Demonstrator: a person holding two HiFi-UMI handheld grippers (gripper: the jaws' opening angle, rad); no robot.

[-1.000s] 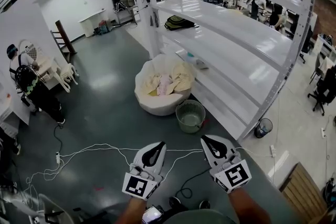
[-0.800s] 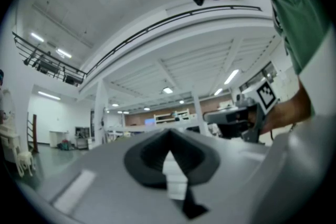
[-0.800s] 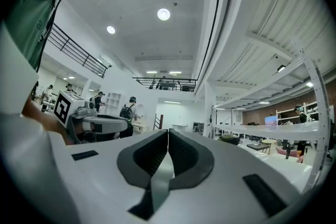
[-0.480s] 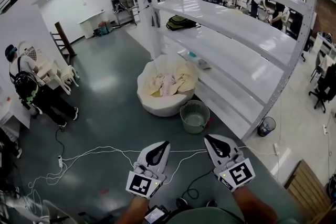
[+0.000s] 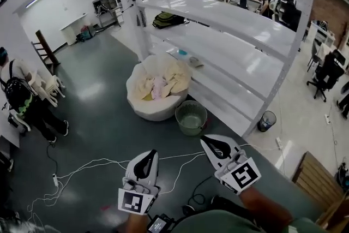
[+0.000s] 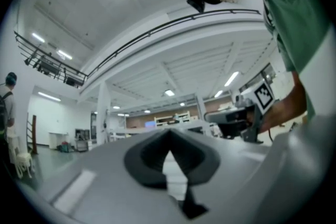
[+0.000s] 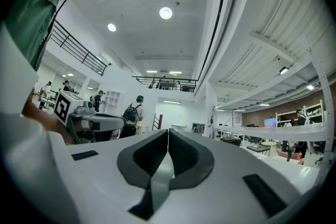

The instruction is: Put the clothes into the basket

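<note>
1. Clothes (image 5: pixel 161 84): a cream and pink heap in a round white tub (image 5: pixel 143 109) on the floor, at the foot of the white shelf rack (image 5: pixel 234 43).
2. Basket (image 5: pixel 191 117): green, round, upright on the floor, just beside the tub on its near right and close to the rack's bottom shelf. It is well apart from both grippers.
3. Left gripper (image 5: pixel 148 154): low in the head view, pointing towards the basket. Its own view shows the jaw tips meeting with nothing between them.
4. Right gripper (image 5: pixel 207 142): beside the left one and apart from it. Jaws pressed together, empty.
5. Only the head view shows the clothes, tub, basket and floor. The gripper views look out level, over ceiling lights, a balcony rail and the rack, and each catches the other gripper at its edge.
6. A white cable (image 5: pixel 98 163) trails across the floor between the grippers and the basket.
7. A dark backpack (image 5: pixel 166 19) lies on a rack shelf.
8. A small bin (image 5: pixel 266 120) stands by the rack's right post.
9. A person (image 5: pixel 22 98) wearing a backpack stands far left. The right gripper view shows them from behind.
</note>
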